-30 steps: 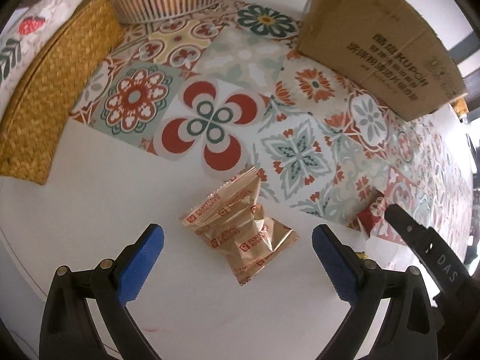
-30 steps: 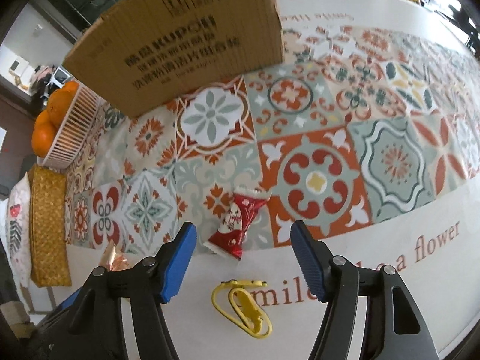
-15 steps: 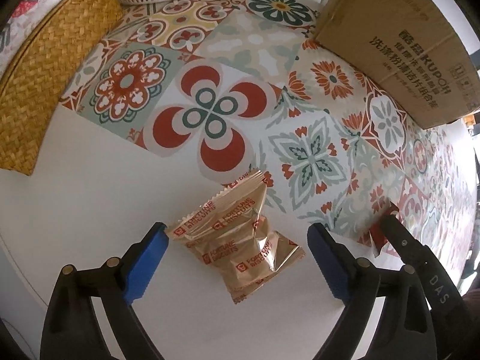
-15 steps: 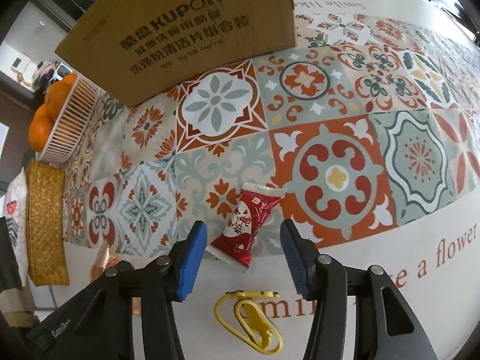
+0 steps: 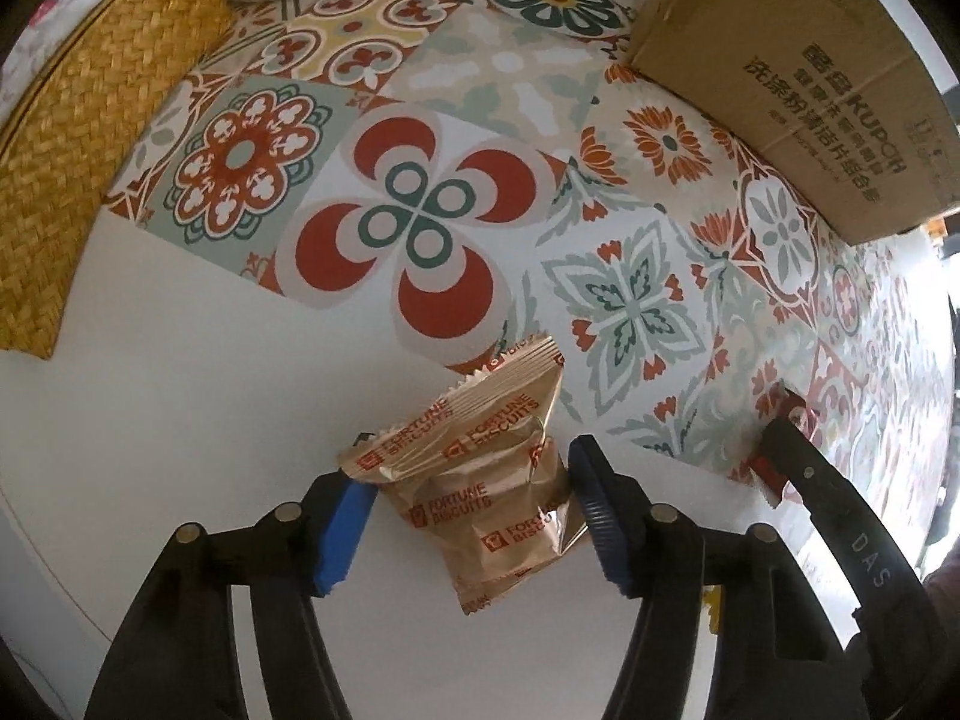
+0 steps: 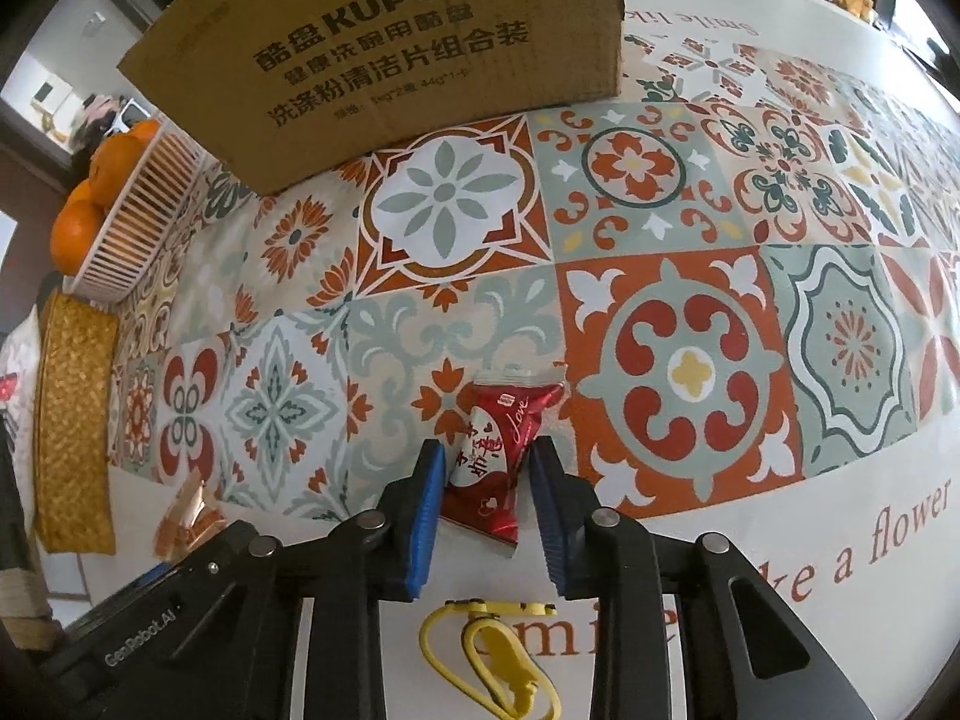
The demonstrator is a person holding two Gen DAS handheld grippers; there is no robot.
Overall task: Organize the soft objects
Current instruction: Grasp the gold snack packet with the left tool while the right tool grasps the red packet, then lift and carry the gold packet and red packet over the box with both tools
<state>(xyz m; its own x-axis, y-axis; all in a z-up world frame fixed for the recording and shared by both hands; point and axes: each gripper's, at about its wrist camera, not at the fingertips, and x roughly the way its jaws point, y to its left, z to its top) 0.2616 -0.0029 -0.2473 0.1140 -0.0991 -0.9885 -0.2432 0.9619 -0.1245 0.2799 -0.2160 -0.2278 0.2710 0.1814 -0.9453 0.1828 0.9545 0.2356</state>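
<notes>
A gold Fortune Biscuits packet (image 5: 480, 468) lies on the white edge of the tablecloth. My left gripper (image 5: 465, 510) has closed in on it, with both blue pads against its sides. A red "Love" candy packet (image 6: 495, 456) lies at the edge of the patterned tiles. My right gripper (image 6: 486, 501) has closed on its lower half, pads touching both sides. In the right wrist view the gold packet (image 6: 186, 516) shows at the lower left behind the left gripper's body. In the left wrist view the red packet (image 5: 780, 456) is mostly hidden behind the right gripper.
A KUPOH cardboard box (image 6: 390, 60) stands at the back. A white basket of oranges (image 6: 132, 216) and a woven straw mat (image 5: 66, 180) lie to the left. A yellow plastic clip (image 6: 492, 660) lies under the right gripper.
Both grippers moved forward and down around their packets, and both pairs of jaws narrowed from wide open to pressing on the packets.
</notes>
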